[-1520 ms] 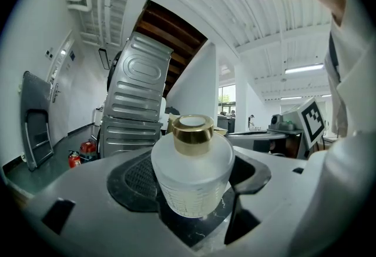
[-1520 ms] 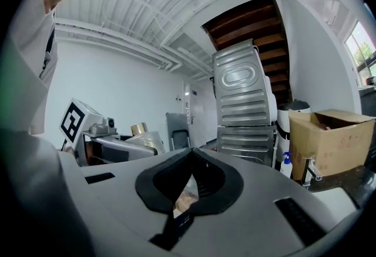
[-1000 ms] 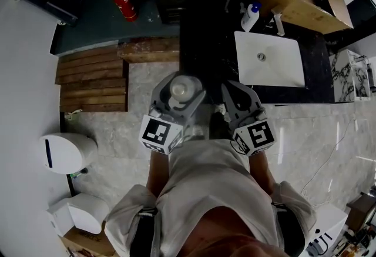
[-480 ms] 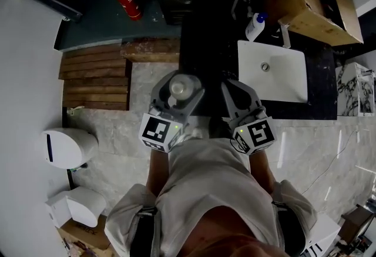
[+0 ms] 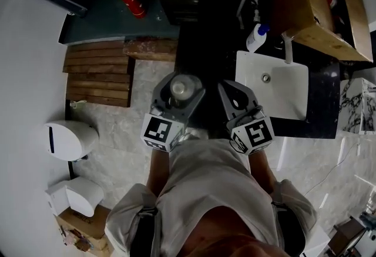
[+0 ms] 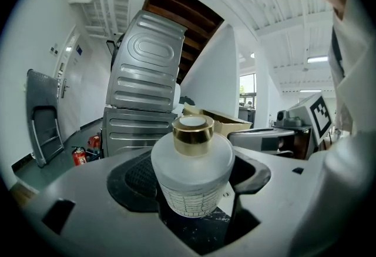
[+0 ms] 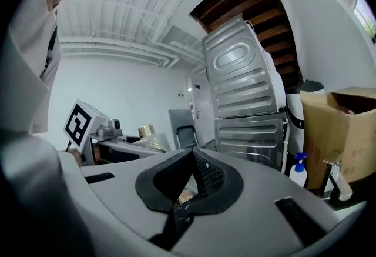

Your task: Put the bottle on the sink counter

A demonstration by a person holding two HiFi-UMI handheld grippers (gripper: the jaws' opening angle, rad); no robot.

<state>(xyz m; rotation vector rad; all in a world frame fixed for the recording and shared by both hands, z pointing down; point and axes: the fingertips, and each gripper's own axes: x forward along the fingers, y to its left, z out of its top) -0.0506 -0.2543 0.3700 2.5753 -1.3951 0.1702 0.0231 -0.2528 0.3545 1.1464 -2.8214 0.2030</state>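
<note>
Holding a round frosted-glass bottle with a gold cap [image 6: 192, 162], the left hand-held gripper [image 5: 176, 97] has its jaws closed snugly on the bottle's sides. The bottle stands upright between them. It is up in the air in the middle of the head view, close to the person's chest, and it rests on nothing. The right hand-held gripper [image 5: 239, 102] is just to the right of it, with its jaws pressed together and nothing in them.

The dark table [image 5: 205, 62] with the white square sink [image 5: 276, 82] fills the upper right of the head view. A white spray bottle with a blue top [image 5: 257, 37] stands on the table by the sink's top left corner, next to a brown cardboard box [image 5: 305, 3].

The step in hand looks like carrying the bottle over to the table. Smooth glass can slip, so the grip should be firm and the bottle held straight up. The bare dark strip left of the sink looks like a good spot, away from the spray bottle and the sink's edge. Go down slowly until the bottom sits flat, and only then open the jaws.
</note>
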